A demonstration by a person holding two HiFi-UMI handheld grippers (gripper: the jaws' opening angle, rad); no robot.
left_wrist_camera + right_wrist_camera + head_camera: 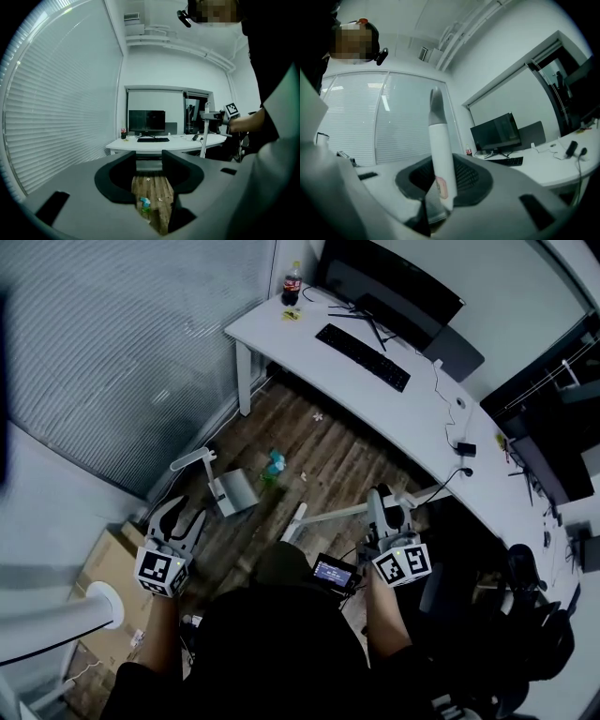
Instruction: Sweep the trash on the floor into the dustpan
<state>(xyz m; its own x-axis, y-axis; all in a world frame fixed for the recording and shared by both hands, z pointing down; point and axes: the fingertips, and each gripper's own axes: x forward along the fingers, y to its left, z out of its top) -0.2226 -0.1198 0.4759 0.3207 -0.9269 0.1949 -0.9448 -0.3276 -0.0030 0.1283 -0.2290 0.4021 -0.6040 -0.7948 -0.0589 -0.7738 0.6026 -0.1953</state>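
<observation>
Bits of trash lie on the wooden floor: a blue-green piece (274, 464) and small white scraps (317, 415). The blue-green piece (144, 203) also shows between the jaws in the left gripper view. A grey dustpan (236, 491) with a white handle stands on the floor by the window. To its left, my left gripper (181, 515) is open and holds nothing. My right gripper (380, 512) is shut on the white broom handle (440, 159), which rises upright between its jaws. The handle (328, 515) runs down toward the floor.
A curved white desk (412, 404) carries a monitor (389, 287), a keyboard (363, 356) and a cola bottle (292, 284). Window blinds (112, 352) line the left side. A cardboard box (103, 563) sits at lower left, and a dark office chair (534, 615) stands at right.
</observation>
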